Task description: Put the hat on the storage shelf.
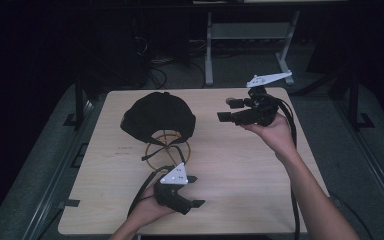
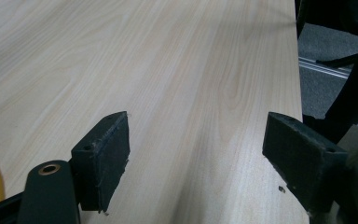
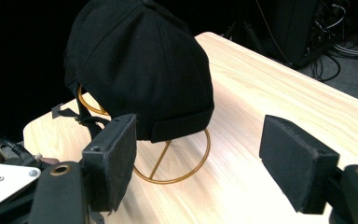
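Observation:
A black cap (image 1: 157,116) (image 3: 140,65) rests on a gold wire stand (image 1: 167,147) (image 3: 175,161) at the left middle of the wooden table (image 1: 240,180). My left gripper (image 1: 194,191) (image 2: 196,163) is held low near the table's front edge, just in front of the stand, open with nothing between its pads. Held up at the back right, my right gripper (image 1: 227,110) (image 3: 198,163) points left toward the cap, open and empty. In the right gripper view the cap's back strap hangs behind the left pad (image 3: 114,158).
Grey floor and metal rails (image 1: 70,165) border the table on both sides. A white desk frame (image 1: 245,45) and loose cables stand on the floor behind. Bare wood lies between the two grippers and along the right side.

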Action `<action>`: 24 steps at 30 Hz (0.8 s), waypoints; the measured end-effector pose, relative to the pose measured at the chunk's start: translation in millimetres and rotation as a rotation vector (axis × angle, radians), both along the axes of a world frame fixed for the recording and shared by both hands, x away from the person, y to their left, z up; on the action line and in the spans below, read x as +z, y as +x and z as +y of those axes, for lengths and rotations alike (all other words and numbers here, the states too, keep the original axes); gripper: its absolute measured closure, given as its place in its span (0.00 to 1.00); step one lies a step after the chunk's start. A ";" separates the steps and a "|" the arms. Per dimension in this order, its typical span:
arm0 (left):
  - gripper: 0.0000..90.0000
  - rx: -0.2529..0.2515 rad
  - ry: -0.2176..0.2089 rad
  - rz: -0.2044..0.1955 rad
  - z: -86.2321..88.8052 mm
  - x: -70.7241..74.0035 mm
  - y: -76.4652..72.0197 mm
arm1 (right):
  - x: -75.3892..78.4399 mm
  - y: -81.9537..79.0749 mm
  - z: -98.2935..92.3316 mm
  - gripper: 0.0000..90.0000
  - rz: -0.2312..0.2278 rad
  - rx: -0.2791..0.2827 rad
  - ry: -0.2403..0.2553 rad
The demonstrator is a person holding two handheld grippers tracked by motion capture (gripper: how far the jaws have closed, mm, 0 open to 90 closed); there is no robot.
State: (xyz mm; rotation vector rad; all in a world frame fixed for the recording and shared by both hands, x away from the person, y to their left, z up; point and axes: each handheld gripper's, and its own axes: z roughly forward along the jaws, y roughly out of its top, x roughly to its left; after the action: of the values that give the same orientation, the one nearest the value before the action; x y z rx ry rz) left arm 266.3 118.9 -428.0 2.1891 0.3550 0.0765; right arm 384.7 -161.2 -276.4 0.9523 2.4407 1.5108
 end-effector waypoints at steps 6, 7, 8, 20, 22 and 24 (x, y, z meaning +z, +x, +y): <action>0.25 0.001 0.001 0.000 -0.2 -0.2 -0.2 | -0.4 -3.5 -7.5 0.30 0.001 -0.006 0.001; 0.25 0.000 0.002 -0.001 -0.1 -0.2 -0.2 | -0.7 -4.3 -9.0 0.30 0.000 -0.009 0.004; 0.25 0.000 0.001 0.000 -0.1 -0.2 -0.2 | -1.0 -5.1 -10.4 0.30 0.001 -0.011 0.004; 0.25 0.006 0.002 -0.001 1.0 0.1 0.0 | -12.0 -10.0 -26.0 0.29 0.013 -0.030 0.000; 0.25 0.005 0.006 -0.004 1.5 0.3 0.2 | -13.0 -11.1 -27.9 0.29 0.016 -0.033 0.005; 0.25 0.006 0.007 -0.003 1.6 0.4 0.3 | -14.3 -12.2 -30.9 0.29 0.017 -0.034 0.005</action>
State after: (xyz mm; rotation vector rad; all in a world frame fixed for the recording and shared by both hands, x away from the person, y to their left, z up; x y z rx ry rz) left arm 266.6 120.5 -427.7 2.1943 0.3600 0.0842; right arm 372.5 -192.1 -290.7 1.0065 2.4203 1.5044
